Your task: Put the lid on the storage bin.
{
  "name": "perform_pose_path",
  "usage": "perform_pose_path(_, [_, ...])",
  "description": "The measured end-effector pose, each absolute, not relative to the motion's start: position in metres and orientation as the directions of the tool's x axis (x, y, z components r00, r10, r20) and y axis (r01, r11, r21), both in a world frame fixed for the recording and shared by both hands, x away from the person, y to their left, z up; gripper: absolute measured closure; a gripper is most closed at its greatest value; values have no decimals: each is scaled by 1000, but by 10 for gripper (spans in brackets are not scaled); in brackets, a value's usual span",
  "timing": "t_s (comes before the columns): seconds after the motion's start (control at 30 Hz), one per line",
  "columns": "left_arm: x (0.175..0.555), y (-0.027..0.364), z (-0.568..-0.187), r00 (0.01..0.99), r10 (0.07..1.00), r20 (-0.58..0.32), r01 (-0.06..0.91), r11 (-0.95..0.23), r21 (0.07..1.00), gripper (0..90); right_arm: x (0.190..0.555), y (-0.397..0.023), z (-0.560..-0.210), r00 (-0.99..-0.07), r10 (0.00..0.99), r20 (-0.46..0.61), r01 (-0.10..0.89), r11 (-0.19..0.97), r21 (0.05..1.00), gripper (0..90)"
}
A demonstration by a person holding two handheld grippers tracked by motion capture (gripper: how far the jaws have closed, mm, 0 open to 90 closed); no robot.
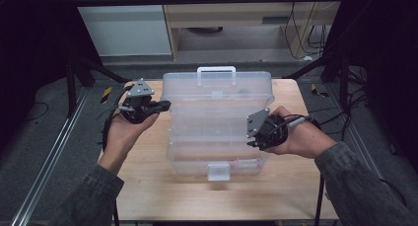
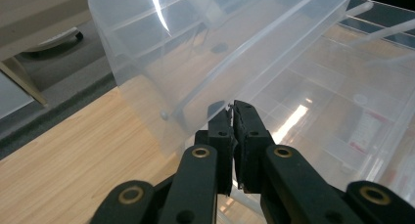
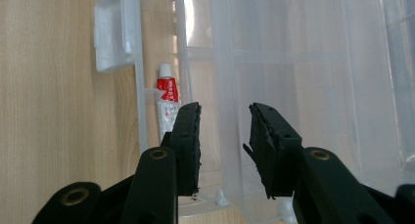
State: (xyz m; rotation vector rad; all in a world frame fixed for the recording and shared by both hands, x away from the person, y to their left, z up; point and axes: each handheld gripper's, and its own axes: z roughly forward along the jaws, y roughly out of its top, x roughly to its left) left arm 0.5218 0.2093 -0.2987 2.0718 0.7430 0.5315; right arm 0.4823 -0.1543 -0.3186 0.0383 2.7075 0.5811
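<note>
A: High view: clear box (image 1: 217, 125) at frame centre on table (image 1: 148, 186), lid up. Left gripper (image 1: 165, 105) at its left edge, right gripper (image 1: 252, 143) at its right.

B: Left gripper view: jaws pinched on lid (image 2: 205, 53) edge. Right gripper view: jaws parted, gripping nothing, box wall between; red-white tube (image 3: 167, 104) left of centre.

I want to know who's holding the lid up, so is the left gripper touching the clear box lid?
Touching: in the left gripper view the left gripper has its jaws pinched shut on the lid's edge.
</note>
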Motion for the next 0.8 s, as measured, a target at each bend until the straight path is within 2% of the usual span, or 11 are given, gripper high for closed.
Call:
perform_pose_path(0.3, [513, 210, -307, 753, 651, 95, 299, -467, 832, 865, 473, -176, -319, -918, 159, -363, -10, 906, 422, 540])
perform_pose_path(0.63, [499, 211, -317, 760, 645, 80, 317, -476, 820, 868, 462, -203, -322, -899, 220, -379, 33, 896, 443, 398])
perform_pose_path(0.8, [493, 211, -323, 766, 637, 86, 315, -489, 814, 870, 460, -212, -326, -895, 237, -379, 52, 898, 438, 373])
